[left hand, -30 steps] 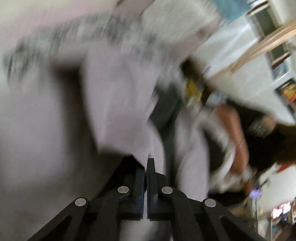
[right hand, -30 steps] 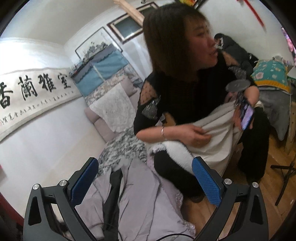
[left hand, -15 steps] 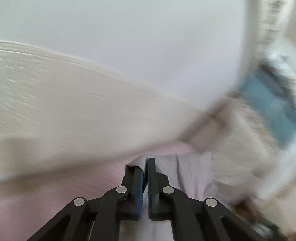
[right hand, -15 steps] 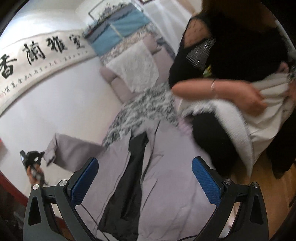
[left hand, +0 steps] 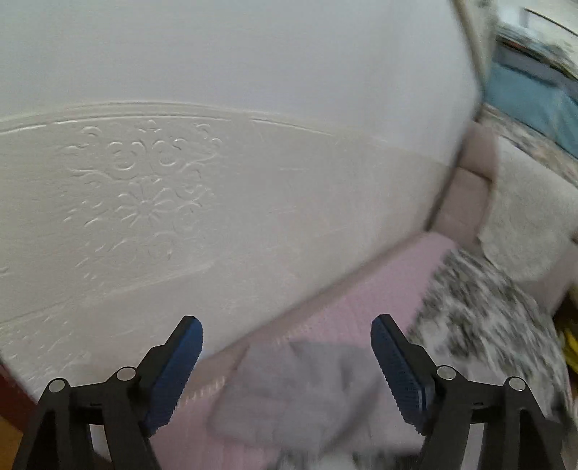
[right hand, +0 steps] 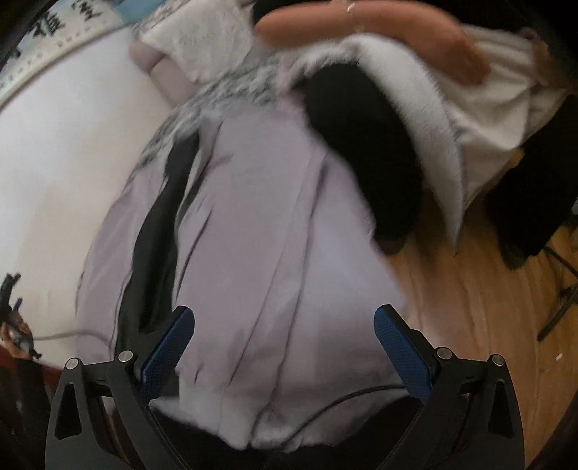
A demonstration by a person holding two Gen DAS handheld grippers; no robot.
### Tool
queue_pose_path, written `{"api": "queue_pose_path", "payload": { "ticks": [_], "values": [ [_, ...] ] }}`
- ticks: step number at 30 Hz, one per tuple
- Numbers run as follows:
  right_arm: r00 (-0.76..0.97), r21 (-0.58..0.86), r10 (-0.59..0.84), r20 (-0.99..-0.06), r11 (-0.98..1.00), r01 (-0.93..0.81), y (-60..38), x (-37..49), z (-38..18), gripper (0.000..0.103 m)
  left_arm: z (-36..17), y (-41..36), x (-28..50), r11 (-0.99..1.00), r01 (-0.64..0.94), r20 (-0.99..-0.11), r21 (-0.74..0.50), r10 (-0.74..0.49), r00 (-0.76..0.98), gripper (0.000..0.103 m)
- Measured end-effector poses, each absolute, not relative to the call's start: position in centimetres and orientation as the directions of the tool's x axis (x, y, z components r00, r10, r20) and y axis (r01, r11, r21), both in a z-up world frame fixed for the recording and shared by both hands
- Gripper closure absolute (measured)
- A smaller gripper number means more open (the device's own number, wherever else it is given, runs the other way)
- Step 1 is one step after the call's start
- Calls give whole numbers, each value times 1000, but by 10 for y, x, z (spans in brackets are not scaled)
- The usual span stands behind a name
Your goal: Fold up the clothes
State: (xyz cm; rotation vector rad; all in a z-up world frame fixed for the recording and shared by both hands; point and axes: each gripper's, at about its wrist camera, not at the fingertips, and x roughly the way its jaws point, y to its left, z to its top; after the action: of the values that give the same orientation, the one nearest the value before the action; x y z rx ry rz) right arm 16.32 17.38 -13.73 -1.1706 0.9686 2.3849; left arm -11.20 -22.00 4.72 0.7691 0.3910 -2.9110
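- Since the right gripper (right hand: pixel 283 347) hangs right over the grey jacket (right hand: pixel 260 202), that's the closer hand by my read; its blue pads are spread wide with nothing pinched between them.
- Just below and ahead of those pads sits the jacket's ribbed hem (right hand: pixel 231 415), then the body runs straight away from the gripper, so the long axis lines up with where it points.
- A dark lining strip (right hand: pixel 159 224) runs down the open front, off to the left of the gripper's centre line.
- Over on the left gripper (left hand: pixel 287 356), the jaws have just been opening and stand released now; a grey sleeve end (left hand: pixel 289 390) lies loose on the pink bedspread (left hand: pixel 379 289) just ahead of them, not gripped.
- Further out from the left gripper there's a white embossed headboard (left hand: pixel 144 202) and a patterned blanket (left hand: pixel 480 325) to its right.
- Far beyond the right gripper, another person's arm (right hand: pixel 361 32) holds a white fleecy garment (right hand: pixel 433 108) by the wooden floor (right hand: pixel 469 289).
- My guess: next fold hinges on grabbing that near hem.
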Motion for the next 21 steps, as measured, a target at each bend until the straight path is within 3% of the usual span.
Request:
{"api": "queue_pose_path", "payload": {
  "ticks": [5, 8, 13, 16, 19, 21],
  "values": [
    [-637, 532, -288, -715, -815, -230, 99, 107, -127, 2, 5, -198, -32, -972, 16, -563, -234, 122, -817, 18],
    [-584, 582, -444, -679, -811, -60, 43, 51, -129, 5, -24, -207, -8, -966, 36, -618, -257, 135, -774, 18],
    [-417, 641, -573, -705, -767, -30, -24, -35, -180, 25, -51, -234, 27, -942, 24, -644, -336, 211, -735, 19],
    [-425, 643, -558, -713, -762, -79, -24, -54, -195, 27, -27, -259, 61, -865, -174, -519, -470, 430, -739, 19],
    [-434, 688, -591, -680, -719, -98, -20, -63, -194, 27, 22, -292, 108, -709, -411, -290, -573, 645, -708, 17],
    [-425, 723, -630, -650, -685, -90, -19, -63, -193, 27, 52, -316, 140, -639, -515, -140, -572, 694, -706, 3]
  ]
}}
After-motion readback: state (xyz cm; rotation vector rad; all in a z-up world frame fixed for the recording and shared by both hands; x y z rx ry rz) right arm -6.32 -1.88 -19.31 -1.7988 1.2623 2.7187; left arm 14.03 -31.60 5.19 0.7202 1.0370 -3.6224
